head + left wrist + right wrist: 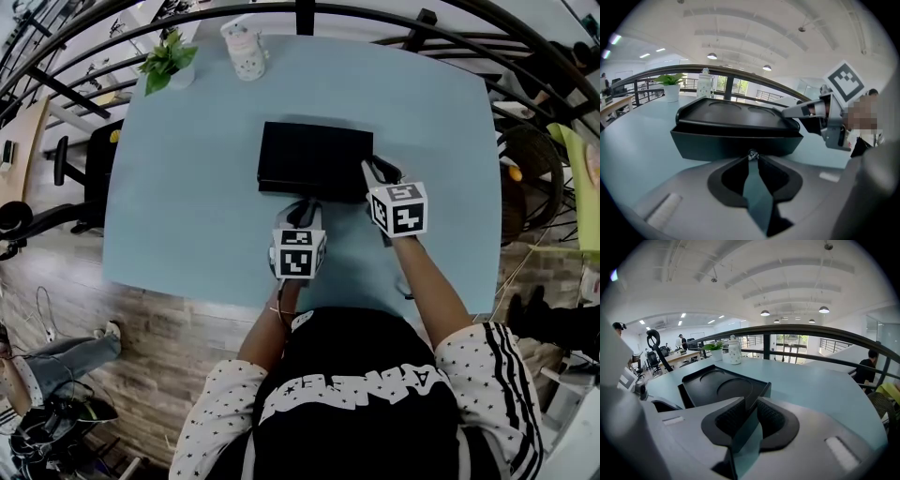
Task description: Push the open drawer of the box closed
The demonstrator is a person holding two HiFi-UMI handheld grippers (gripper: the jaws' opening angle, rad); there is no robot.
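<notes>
A flat black box [314, 161] lies in the middle of the light blue table [187, 187]. In the left gripper view its drawer front [736, 143] sticks out a little under the lid. My left gripper [302, 211] is at the middle of that front. Its jaws [752, 157] are shut, tips meeting right at the drawer, with a small shiny bit there. My right gripper [380, 173] is at the box's right front corner. In the right gripper view the box's corner wall [761, 390] runs into the narrow gap of that gripper [750, 406], and the pads close on it.
A potted plant [169, 61] and a patterned white jar [246, 49] stand at the table's far edge. A dark railing [450, 37] curves behind the table. An office chair [84, 169] is off the left side, with wooden floor below.
</notes>
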